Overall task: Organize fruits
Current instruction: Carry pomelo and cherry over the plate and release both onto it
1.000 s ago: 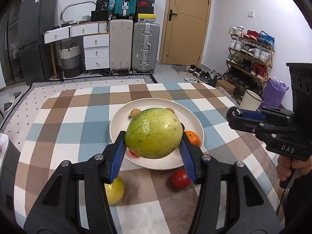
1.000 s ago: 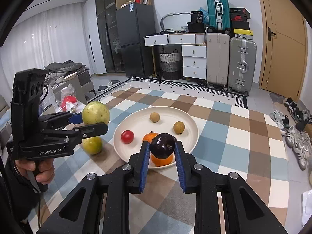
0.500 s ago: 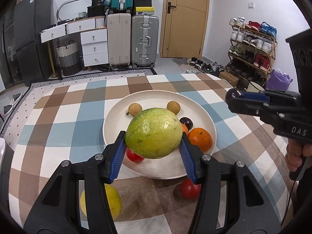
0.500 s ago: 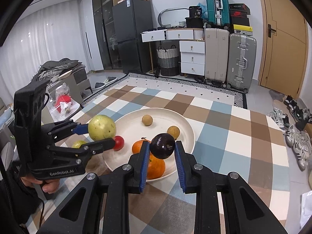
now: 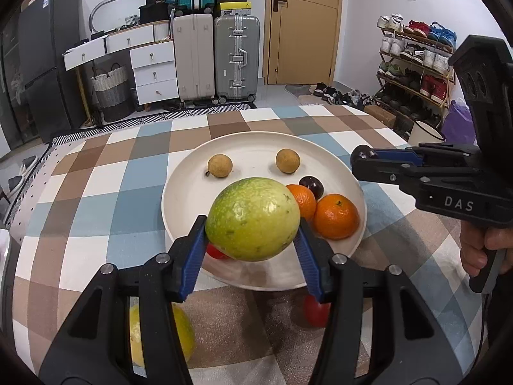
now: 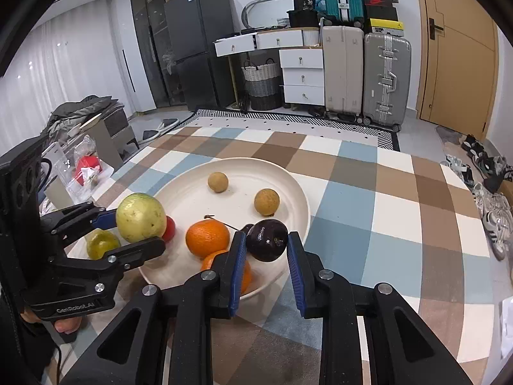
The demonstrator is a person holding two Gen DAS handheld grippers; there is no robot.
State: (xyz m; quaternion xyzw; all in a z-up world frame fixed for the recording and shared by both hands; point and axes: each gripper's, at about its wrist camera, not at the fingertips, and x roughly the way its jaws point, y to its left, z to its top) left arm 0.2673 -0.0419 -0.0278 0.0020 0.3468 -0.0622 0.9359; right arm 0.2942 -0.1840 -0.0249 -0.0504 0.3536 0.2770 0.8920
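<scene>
My left gripper (image 5: 251, 223) is shut on a large green fruit (image 5: 253, 218), held just above the near rim of a cream plate (image 5: 179, 173). My right gripper (image 6: 267, 240) is shut on a dark purple fruit (image 6: 267, 239) over the plate's (image 6: 288, 189) near right edge. On the plate lie two brown round fruits (image 5: 219, 166), two oranges (image 5: 336, 216), a second dark fruit (image 5: 311, 186) and a red fruit (image 6: 170, 227). In the right wrist view the left gripper (image 6: 138, 221) hangs at the plate's left side.
A yellow-green fruit (image 5: 160, 333) and a red fruit (image 5: 315, 311) lie on the checked tablecloth (image 5: 96, 192) in front of the plate. A person's hand (image 5: 481, 250) grips the right tool. Suitcases, drawers and a shoe rack stand beyond the table.
Both grippers have moved forward and down toward the plate, which now looks larger. Each still holds its fruit.
</scene>
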